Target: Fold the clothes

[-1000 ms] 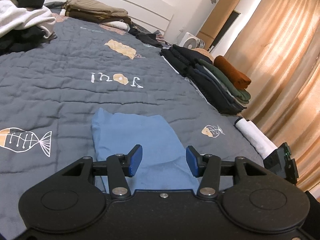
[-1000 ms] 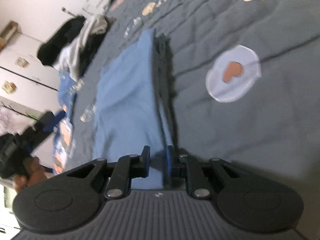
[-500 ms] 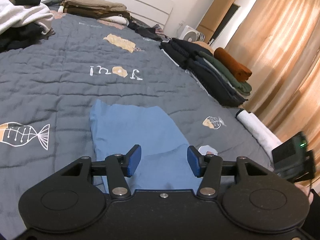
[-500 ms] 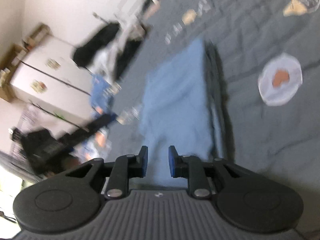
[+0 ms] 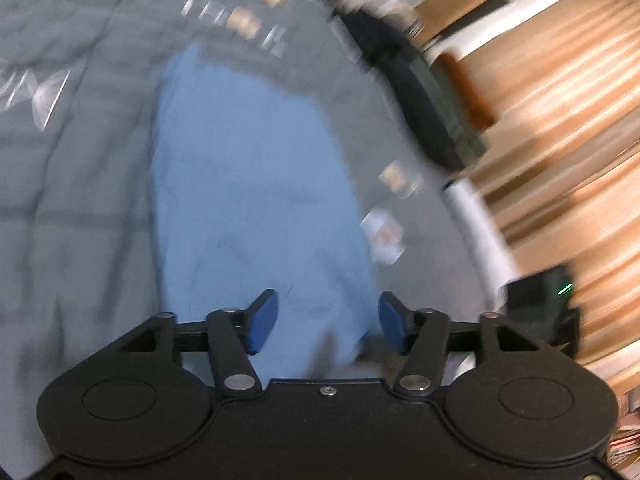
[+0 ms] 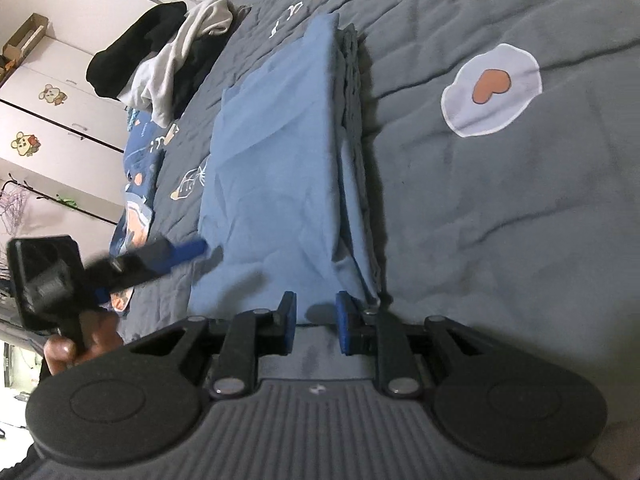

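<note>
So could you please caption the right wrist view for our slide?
Right claw, open, at the near edge of a folded blue garment on a grey quilt.

Folded blue garment is lying flat on the grey quilted bed. Right claw is sitting at its near edge, jaws slightly parted, gripping nothing. Left claw, blurred, is hovering at the garment's left edge. Heap of dark and white clothes is resting farther back.
</note>
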A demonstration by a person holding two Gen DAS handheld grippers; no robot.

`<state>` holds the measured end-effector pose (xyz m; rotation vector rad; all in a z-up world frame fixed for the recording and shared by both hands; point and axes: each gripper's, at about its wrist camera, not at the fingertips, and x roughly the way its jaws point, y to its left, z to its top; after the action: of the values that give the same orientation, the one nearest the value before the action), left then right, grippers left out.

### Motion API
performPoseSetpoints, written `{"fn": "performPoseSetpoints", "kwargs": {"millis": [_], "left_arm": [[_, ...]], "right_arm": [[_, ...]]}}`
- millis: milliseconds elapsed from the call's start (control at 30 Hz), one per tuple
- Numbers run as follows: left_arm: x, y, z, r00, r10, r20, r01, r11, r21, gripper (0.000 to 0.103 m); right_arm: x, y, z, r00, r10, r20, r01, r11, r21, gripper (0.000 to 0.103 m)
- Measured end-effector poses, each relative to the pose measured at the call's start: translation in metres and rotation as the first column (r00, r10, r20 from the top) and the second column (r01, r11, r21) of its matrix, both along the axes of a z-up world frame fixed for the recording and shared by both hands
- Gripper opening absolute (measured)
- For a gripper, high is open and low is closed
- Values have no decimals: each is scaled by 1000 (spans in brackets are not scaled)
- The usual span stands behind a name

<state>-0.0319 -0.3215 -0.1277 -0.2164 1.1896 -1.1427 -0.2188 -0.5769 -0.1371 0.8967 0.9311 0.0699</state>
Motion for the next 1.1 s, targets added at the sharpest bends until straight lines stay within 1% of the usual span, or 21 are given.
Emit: {"fn": "performPoseSetpoints", "kwargs": {"millis": [33,67,133,233,333,433,600,667,733,800,867,967,1033,1100], "left_arm": [[-3,0,-6,1000,-6,-7,6,999,37,59],[-7,2,-10,1000,-5,0,5,999,45,59],[-14,8,-11,1000,0,19,-1,999,47,59],[-20,19,-7,1000,20,23,-21,999,39,59],[-28,29,-2,998,34,51,-36,999,35,59],[-37,37,5,996,41,83,-45,998,38,61],[-52,46,20,984,79,162,-86,995,40,63],[-56,49,26,974,100,205,-112,993,46,63],[-60,52,33,961,121,247,-138,989,52,63],[-64,56,39,947,141,290,-164,985,56,63],[-69,58,44,932,154,329,-187,980,70,63],[-78,55,47,906,149,395,-210,971,116,63],[-86,53,49,886,130,445,-216,965,146,64],[-92,53,50,875,114,470,-211,964,160,66]], "right_arm": [[-1,1,-1,1000,-3,-3,3,1000,-3,20],[-1,2,-1,1000,-4,-7,4,1000,-8,20],[-2,3,-2,1000,-7,-16,7,1000,-14,20],[-6,4,4,1000,-15,-17,14,1000,-25,21],[-9,9,12,999,-36,11,37,998,-54,23],[-16,16,17,995,-89,43,92,992,-87,27],[-25,24,32,980,-164,108,179,973,-146,30],[-27,29,41,974,-181,138,206,960,-190,32],[-30,34,50,967,-194,168,230,945,-233,41],[-32,40,55,966,-185,180,233,928,-292,47],[-31,48,57,971,-174,163,223,904,-366,50],[-26,59,57,979,-163,123,202,872,-446,54],[-26,62,57,983,-151,105,183,870,-458,57],[-27,67,58,986,-137,94,166,868,-468,58]]}}
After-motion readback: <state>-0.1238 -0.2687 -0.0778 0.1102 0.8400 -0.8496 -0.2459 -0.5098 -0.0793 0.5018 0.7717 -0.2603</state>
